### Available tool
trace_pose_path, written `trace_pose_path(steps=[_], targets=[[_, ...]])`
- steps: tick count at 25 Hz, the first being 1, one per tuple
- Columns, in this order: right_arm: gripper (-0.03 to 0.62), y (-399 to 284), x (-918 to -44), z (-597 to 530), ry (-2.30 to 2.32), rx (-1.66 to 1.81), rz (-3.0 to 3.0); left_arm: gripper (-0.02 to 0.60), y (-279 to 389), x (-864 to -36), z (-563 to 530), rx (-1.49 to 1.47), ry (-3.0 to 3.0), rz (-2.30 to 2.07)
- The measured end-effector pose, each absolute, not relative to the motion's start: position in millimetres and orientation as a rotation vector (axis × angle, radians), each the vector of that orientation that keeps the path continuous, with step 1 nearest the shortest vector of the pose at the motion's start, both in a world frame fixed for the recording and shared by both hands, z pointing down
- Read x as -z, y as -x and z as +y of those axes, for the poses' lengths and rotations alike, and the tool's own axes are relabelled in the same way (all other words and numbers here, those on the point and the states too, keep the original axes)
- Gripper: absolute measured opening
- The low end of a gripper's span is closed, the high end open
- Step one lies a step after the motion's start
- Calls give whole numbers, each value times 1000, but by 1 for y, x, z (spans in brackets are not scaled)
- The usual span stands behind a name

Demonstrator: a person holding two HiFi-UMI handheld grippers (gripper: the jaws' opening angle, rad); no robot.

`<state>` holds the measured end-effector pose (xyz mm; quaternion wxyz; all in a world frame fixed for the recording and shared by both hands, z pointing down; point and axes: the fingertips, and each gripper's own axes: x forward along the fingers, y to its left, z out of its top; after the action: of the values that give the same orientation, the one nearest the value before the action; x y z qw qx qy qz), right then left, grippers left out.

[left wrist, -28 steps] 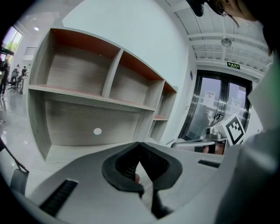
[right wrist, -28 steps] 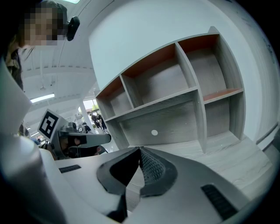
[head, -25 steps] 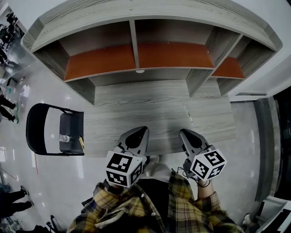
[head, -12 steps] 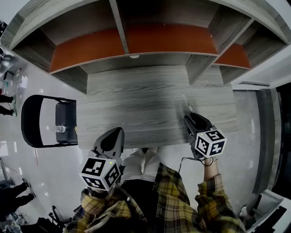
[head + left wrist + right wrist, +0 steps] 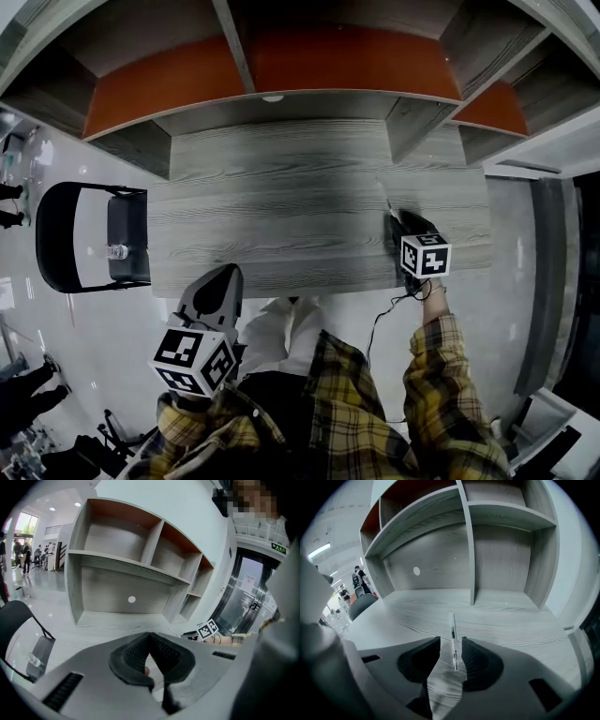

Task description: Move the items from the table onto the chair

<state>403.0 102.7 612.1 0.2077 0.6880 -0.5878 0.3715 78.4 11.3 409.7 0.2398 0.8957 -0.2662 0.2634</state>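
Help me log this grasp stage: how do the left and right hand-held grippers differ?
The left hand-held gripper is shut, jaws together; the right hand-held gripper is open, its jaws having just opened, with a thin clear plastic pen lying between them. The left is by the grey wood-grain table's near edge; the right is over the tabletop. Both have black pads and a marker cube.

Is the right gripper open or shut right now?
Open: the right gripper has been opening its jaws, which stand apart, the pen lying between them, unpinched.
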Motion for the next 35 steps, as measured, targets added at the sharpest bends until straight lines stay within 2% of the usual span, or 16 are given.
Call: trace_pose_path(steps=[10,13,19,26,35], targets=[[121,-409,-638,102,-1826,-1009,-1548,3,-65,-412,10,-712,-2410,-800],[72,-409,-639,103,-1792,-995,-1537,3,-68,-413,15,-706,-2409,-792],[67,-408,-636,103,-1817,-1066,-1554,3,-73,-411,25,-694,-2417,-784],[67,-394,-596,102,-2026,-1225,-1686,3,-76,-408,30,-655,-2423,-786],[66,-354,-528,107,-2065,-1193,-1891,3,-91,-401,27,-606,-2459,-770]])
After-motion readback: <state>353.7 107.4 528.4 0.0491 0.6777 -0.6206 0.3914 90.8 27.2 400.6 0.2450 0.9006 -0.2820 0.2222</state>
